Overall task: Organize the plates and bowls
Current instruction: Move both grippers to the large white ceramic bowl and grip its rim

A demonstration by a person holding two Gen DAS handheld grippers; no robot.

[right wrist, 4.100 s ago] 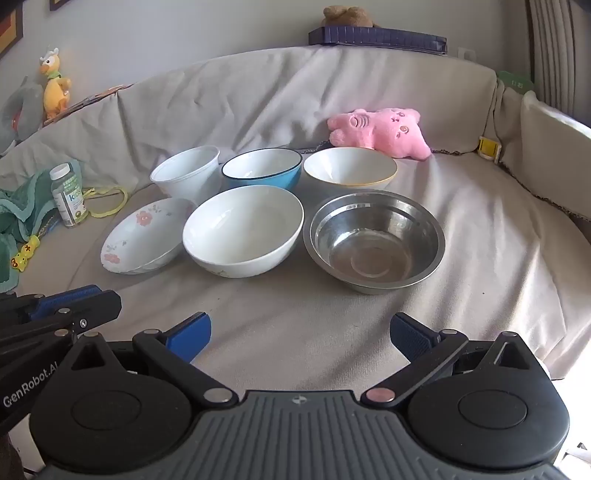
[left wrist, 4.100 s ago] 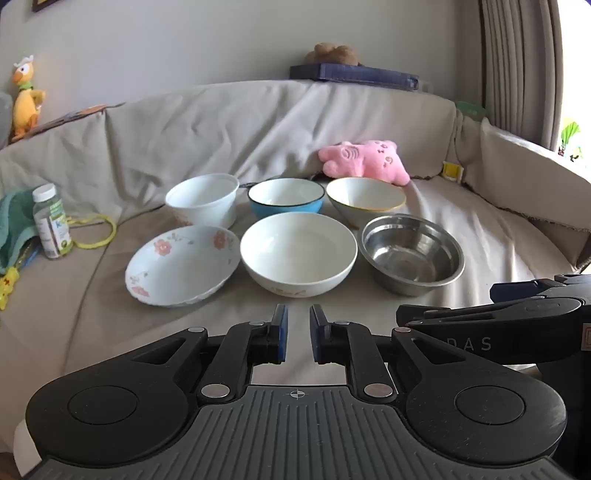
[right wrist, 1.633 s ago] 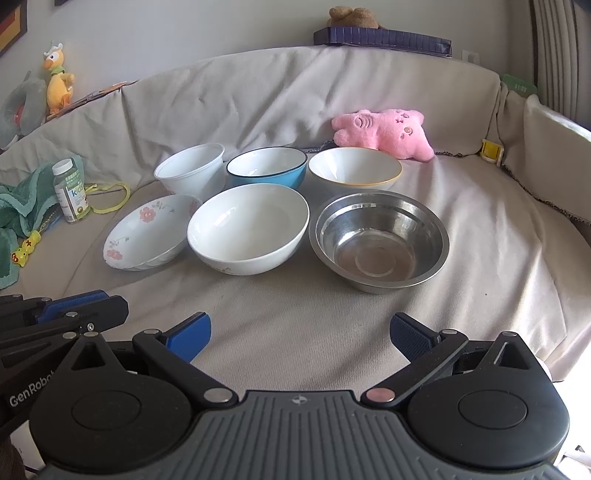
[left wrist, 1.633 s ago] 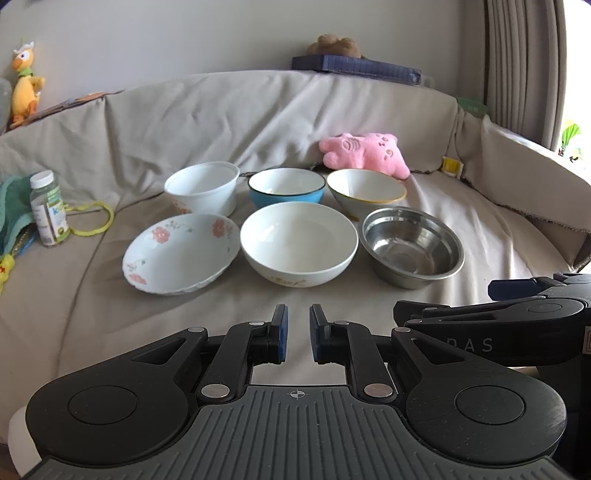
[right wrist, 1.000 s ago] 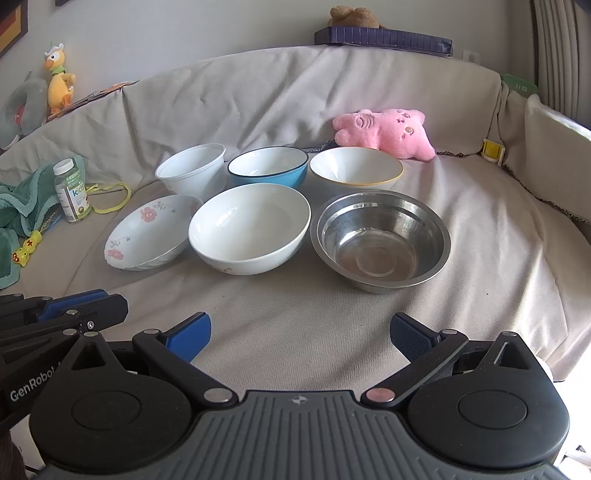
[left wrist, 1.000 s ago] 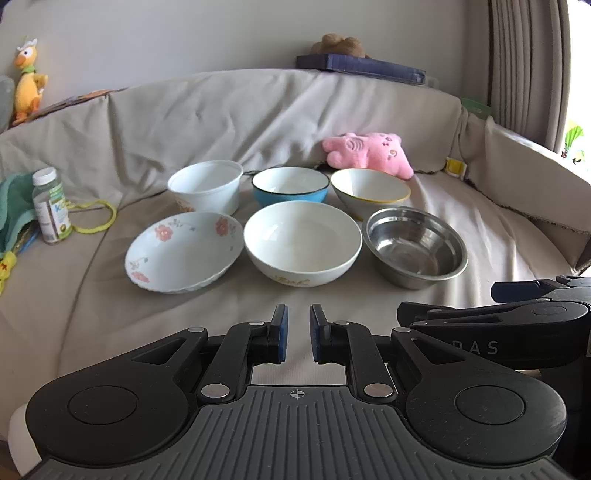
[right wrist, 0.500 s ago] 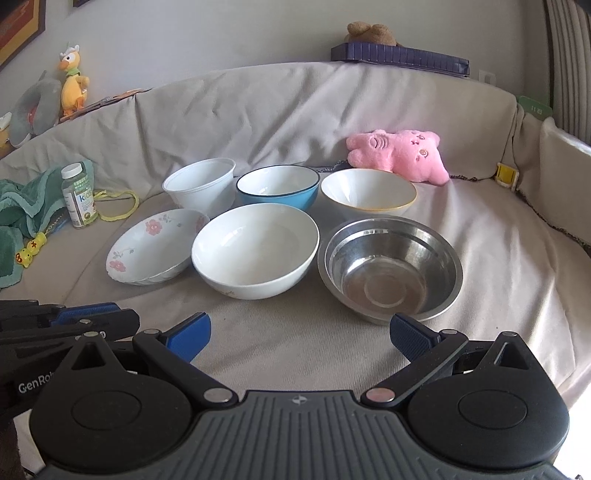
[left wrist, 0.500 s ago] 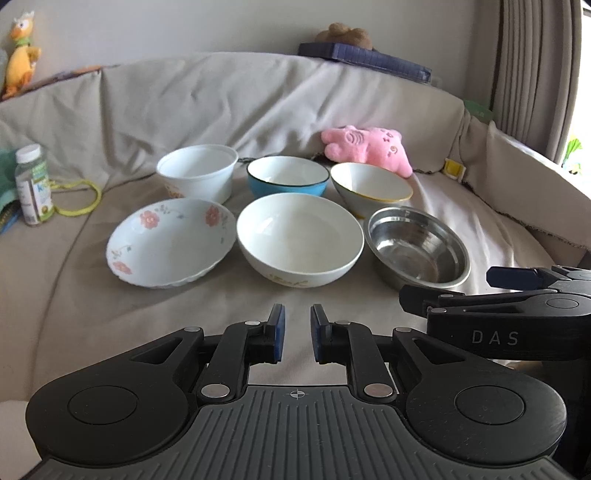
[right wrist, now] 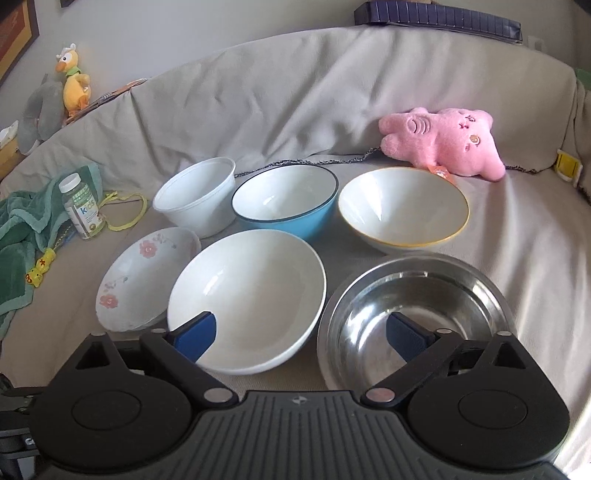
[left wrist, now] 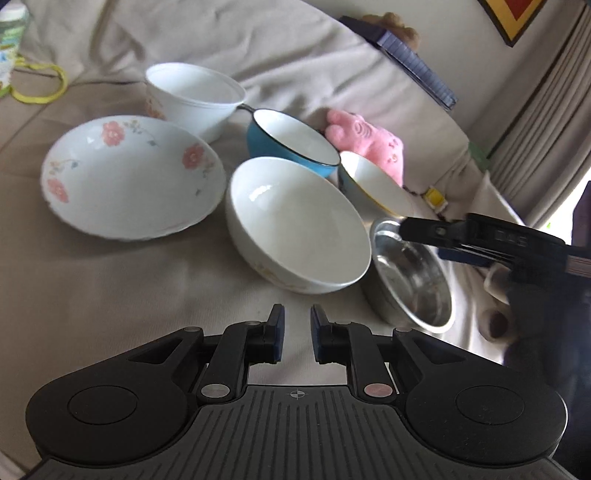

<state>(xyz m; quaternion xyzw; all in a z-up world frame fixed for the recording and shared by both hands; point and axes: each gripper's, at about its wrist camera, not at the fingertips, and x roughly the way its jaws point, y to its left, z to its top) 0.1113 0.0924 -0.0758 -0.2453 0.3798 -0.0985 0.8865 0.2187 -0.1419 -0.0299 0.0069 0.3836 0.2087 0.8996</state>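
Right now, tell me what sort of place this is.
Most likely a home living room. The dishes sit on a sofa draped in a beige cloth cover, a pink plush toy lies against its backrest, and a yellow stuffed duck perches on the sofa's edge beneath a framed picture.

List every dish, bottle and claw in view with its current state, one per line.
Steel bowl: upright, empty.
Large white bowl: upright, empty.
Floral plate: upright, empty.
Blue bowl: upright, empty.
Yellow-rimmed bowl: upright, empty.
White cup-bowl: upright, empty.
Bottle: standing, capped.
Left claw: narrow gap, holding nothing.
Right claw: open wide.
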